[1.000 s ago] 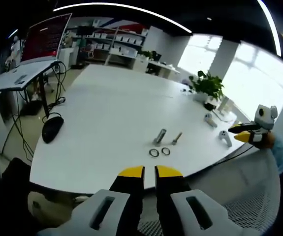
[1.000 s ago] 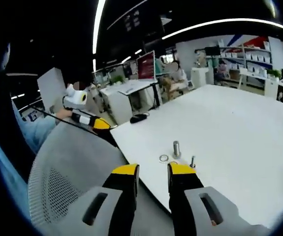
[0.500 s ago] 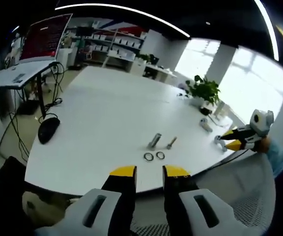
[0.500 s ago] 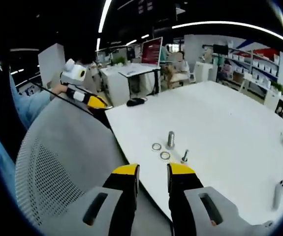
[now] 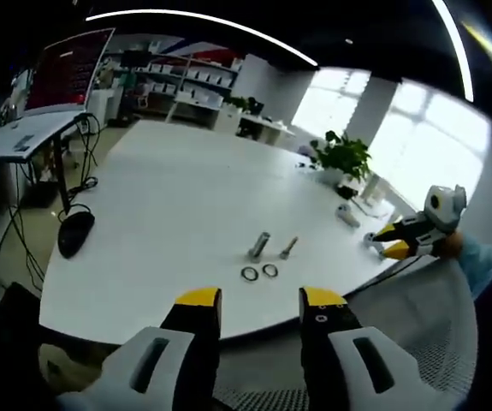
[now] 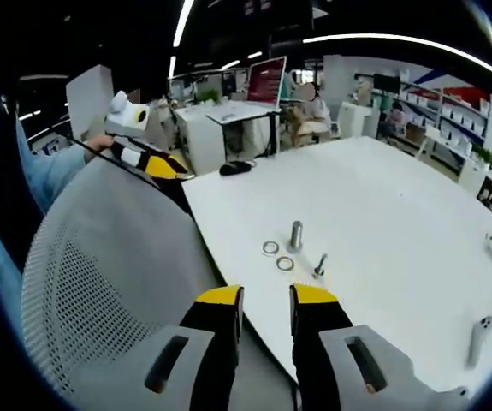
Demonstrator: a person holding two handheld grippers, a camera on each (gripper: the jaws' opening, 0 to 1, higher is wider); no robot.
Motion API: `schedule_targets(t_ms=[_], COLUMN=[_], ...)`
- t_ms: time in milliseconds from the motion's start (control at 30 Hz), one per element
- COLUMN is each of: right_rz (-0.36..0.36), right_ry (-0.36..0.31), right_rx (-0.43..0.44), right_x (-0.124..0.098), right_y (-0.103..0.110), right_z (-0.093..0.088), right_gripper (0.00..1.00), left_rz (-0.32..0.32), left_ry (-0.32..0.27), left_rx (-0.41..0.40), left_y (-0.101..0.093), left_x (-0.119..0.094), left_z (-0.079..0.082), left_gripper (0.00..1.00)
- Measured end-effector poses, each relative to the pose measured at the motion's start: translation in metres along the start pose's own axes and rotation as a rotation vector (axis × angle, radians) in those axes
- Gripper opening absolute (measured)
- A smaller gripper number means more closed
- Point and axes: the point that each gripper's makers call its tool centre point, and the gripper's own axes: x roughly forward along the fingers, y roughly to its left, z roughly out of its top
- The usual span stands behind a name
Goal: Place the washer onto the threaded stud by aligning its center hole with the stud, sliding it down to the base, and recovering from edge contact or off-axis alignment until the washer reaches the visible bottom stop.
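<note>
From my left gripper (image 5: 260, 301) view, the jaws stand well apart with nothing between them, hanging over the near edge of the white table (image 5: 186, 193). Beyond the yellow tips lie two washers (image 5: 259, 272) side by side on the tabletop, close together. Just past them stands the stud (image 5: 258, 245), a thick metal post, with a smaller bolt (image 5: 287, 247) beside it on the right. Neither washer is on the stud. Off to the left sits a black mouse (image 5: 74, 232), and a potted plant (image 5: 340, 158) stands at the far right of the table. My right gripper (image 5: 391, 241) comes in from the right, over the table edge near a small grey part; I cannot tell there how its jaws stand.

From my right gripper (image 6: 265, 297) view, the jaws are a narrow gap apart, holding nothing, above a grey mesh chair back (image 6: 109, 282). The washers (image 6: 277, 256) lie near the table edge, the stud (image 6: 296, 235) upright just behind them, the bolt (image 6: 319, 266) to its right. My left gripper (image 6: 156, 163) shows at upper left.
</note>
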Motion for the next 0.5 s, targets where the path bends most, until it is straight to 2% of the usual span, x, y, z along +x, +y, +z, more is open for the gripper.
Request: schedule_targets(t_ms=[233,400,433,500], right_rz=[0.006,0.023,0.036,0.095], right_ry=[0.009,0.024,0.03,0.062], right_rx=[-0.008,-0.047,-0.053,-0.123], right_x=[0.0007,0.0017,0.0023,0.0047], right_y=[0.0007,0.0001,0.0013,0.0022], right_z=[-0.0009,0.0026,0.004,0.0089], right_gripper=[0.24,0.24,0.24,0.24], left_rz=[0.002,0.032,0.04,0.056], left_ry=[0.02,0.039,0.048,0.071], left_rx=[0.016,0.036,0.05,0.077], left_y=[0.0001,0.0045,0.0056,0.0082], left_x=[0.0007,0.0022,0.0025,0.0033], left_z=[-0.0023,-0.0049,-0.0061,-0.0097], left_gripper=[0.35,0.35,0.35,0.34])
